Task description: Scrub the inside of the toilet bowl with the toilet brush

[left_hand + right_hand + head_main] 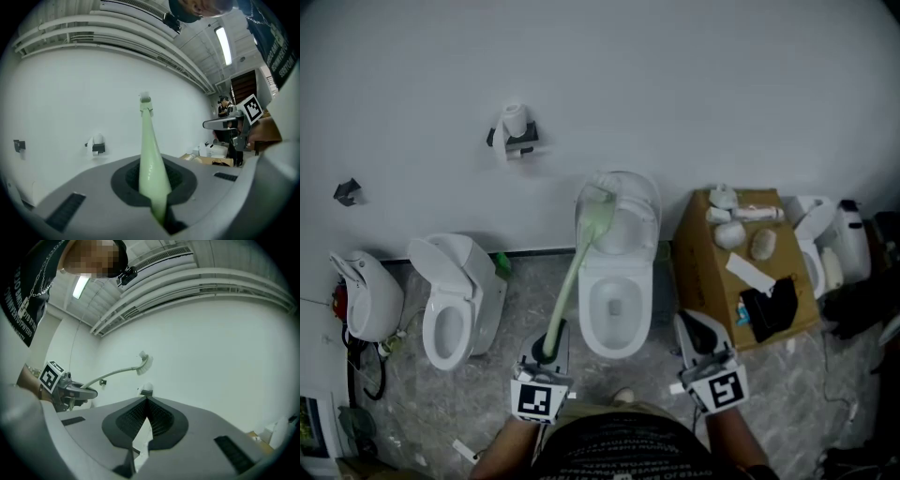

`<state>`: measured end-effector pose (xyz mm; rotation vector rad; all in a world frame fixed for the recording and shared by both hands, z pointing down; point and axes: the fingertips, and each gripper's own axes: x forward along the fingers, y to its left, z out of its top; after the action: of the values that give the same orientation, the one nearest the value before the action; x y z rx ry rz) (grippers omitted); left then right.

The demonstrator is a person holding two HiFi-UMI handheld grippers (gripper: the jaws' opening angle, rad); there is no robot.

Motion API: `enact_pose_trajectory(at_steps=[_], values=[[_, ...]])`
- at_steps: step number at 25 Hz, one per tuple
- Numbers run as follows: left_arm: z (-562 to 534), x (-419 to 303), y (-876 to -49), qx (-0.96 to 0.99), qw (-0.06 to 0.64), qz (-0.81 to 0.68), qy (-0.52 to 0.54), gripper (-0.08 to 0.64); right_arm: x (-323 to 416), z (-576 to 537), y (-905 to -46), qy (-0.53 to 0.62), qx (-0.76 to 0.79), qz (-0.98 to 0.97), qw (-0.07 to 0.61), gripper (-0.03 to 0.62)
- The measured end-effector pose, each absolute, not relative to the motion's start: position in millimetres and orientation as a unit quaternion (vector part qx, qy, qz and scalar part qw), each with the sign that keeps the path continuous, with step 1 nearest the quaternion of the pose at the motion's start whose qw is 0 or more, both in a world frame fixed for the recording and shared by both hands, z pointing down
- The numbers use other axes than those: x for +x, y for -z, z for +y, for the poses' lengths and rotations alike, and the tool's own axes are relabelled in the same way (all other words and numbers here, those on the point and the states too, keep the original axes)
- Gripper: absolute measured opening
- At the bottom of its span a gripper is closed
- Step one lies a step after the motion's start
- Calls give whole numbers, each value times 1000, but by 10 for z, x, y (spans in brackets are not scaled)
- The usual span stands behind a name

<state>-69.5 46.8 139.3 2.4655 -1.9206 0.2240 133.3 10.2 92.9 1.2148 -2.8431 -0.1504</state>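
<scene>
Pale-green toilet brush [574,277] clamped by its handle in left tool [550,345], head up against the lifted lid [636,214], above the toilet bowl [596,336]. Right tool [691,323] jaws together, empty, right of bowl.

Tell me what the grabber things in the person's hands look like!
The left gripper and right gripper are grey, with two jaws lined with black ribbed pads. Each carries a white cube printed with black square markers. The person wears a dark top with white lettering.
</scene>
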Motion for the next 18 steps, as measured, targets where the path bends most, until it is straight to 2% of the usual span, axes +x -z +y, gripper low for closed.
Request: enact_pose_trajectory(at_steps=[4,12,18], values=[[479,-630,-1658,779,24,-619,-99,2,1455,2,-1011,37,387,-921,4,5],[522,-528,-2308,770,76,-614,-157,2,1479,-147,-1545,-7,369,-929,22,5],[494,-456,-2681,774,92,-605,-161,2,1520,-220,-1860,-26,383,-923,21,5]])
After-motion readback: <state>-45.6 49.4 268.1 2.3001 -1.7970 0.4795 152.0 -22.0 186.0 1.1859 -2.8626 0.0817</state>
